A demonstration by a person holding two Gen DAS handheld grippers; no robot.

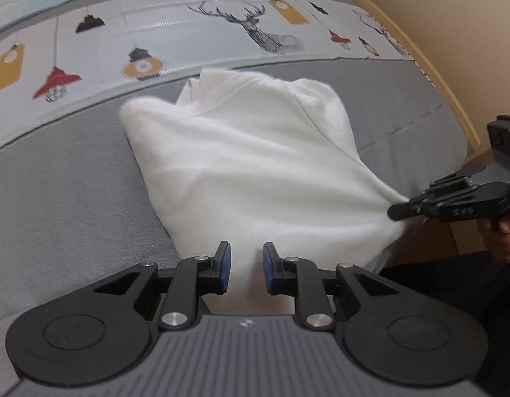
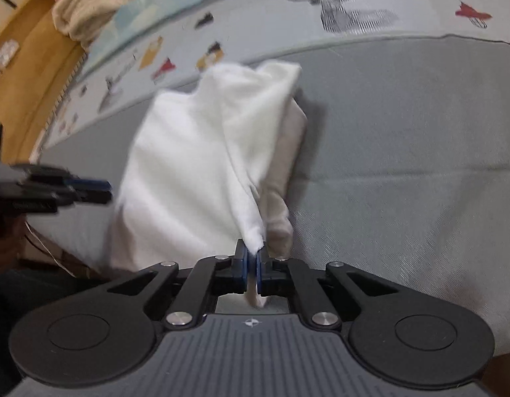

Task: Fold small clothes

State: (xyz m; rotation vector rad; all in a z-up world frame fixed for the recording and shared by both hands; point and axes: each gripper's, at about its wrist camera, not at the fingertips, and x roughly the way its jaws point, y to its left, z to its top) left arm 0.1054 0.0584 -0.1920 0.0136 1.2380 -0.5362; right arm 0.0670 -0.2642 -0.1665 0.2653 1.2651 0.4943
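A bed [image 1: 73,198] with a grey cover carries the scene, and a printed sheet [image 1: 189,33] with deer and lamps runs along its far side. A white garment [image 1: 248,165] lies bunched in the middle of the grey cover. The right hand-held gripper [image 2: 253,258] is clamped on a corner of the garment. The left hand-held gripper [image 1: 246,264] stands apart over the near edge, gripping nothing.

One white garment [image 1: 248,165] on one grey bed [image 1: 63,198], two handheld grippers, the left gripper [image 1: 246,266] and the right gripper [image 2: 253,266], one printed sheet [image 1: 189,29] with two deer heads, one beige folded blanket [image 2: 89,3]
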